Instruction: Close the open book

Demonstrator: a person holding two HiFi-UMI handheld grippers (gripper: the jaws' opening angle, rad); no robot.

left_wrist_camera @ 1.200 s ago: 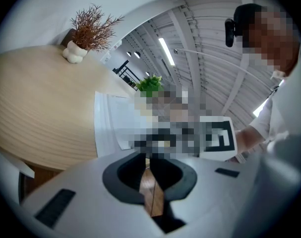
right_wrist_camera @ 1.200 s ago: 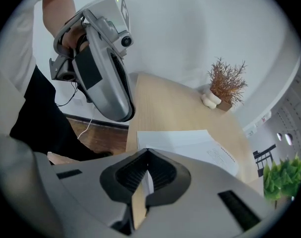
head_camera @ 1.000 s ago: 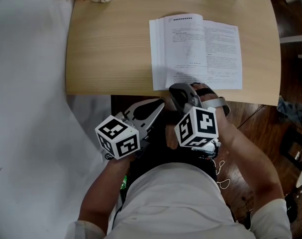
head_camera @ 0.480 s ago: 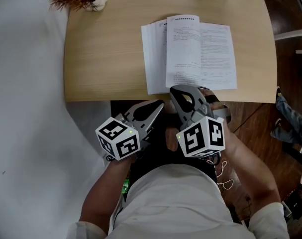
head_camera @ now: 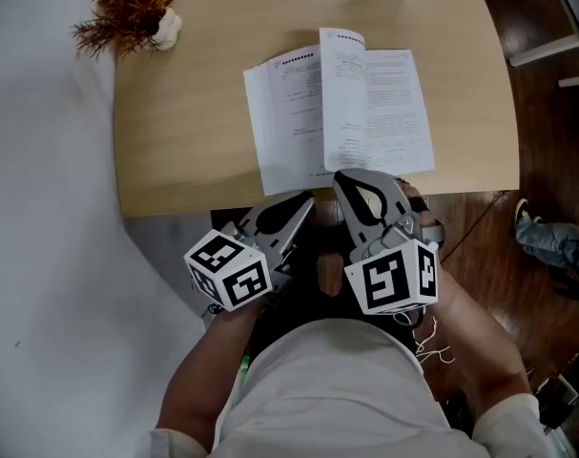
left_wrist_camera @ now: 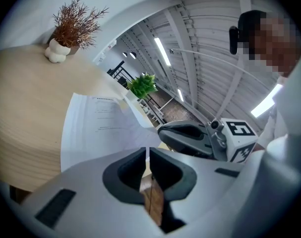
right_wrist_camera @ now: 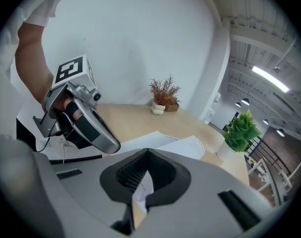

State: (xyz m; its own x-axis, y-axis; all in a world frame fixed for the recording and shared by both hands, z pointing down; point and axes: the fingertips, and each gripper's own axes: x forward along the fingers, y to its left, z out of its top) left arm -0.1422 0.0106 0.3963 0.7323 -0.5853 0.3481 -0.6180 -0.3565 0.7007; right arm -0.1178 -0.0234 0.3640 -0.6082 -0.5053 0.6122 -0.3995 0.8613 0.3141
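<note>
**Two handheld grippers at the near edge of a table with an open book**

A small lumpy white pot [head_camera: 167, 29] stood at the far left corner of the pale wooden table [head_camera: 184, 113] and held a dried reddish-brown sprig [head_camera: 127, 3]. Along the far edge stood a plain white pot [right_wrist_camera: 223, 151], which held a leafy green plant [right_wrist_camera: 242, 128].

The open white paperback book with printed pages [head_camera: 384, 103] lay flat near the table's front edge, with one leaf raised upright along its spine.

The right gripper [head_camera: 344, 176] reached to the book's near edge below that raised leaf. Its tips were pressed together, and white paper showed between its jaws.

The left gripper [head_camera: 303, 199] hung just beside it, off the table's front edge. Its jaws were drawn almost together with only a sliver between them, and they held nothing.
</note>
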